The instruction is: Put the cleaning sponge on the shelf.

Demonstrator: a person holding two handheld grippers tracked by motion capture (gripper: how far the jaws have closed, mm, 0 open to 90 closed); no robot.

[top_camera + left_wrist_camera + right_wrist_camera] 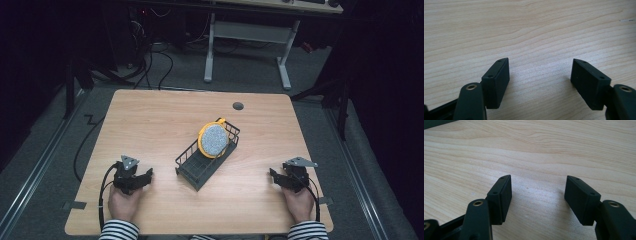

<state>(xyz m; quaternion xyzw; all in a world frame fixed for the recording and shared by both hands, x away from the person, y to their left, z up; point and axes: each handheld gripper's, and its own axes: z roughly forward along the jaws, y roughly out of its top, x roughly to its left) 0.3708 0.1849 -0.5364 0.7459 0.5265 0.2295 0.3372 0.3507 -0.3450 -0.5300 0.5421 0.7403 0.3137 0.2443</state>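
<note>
Wooden table point(150, 120), dark room; rack point(192, 167) at centre, left gripper point(145, 178) at 8 o'clock, right gripper point(275, 176) at 4, both gaping, empty.

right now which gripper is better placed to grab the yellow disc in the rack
Right, probably, and only narrowly. The yellow disc leans at the wire rack's far right end, toward the right gripper; the left gripper is equally open.

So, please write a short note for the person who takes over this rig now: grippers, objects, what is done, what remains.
Left gripper: open, holding nothing, resting on the table at its near left.
Right gripper: open, holding nothing, at the near right.
Wire basket: mid-table, between the two grippers.
Round yellow-rimmed disc: stands tilted in the far end of the basket.
Done: neither gripper touches the disc or basket.
Left: probably to reach in and grip the disc or the basket.
</note>
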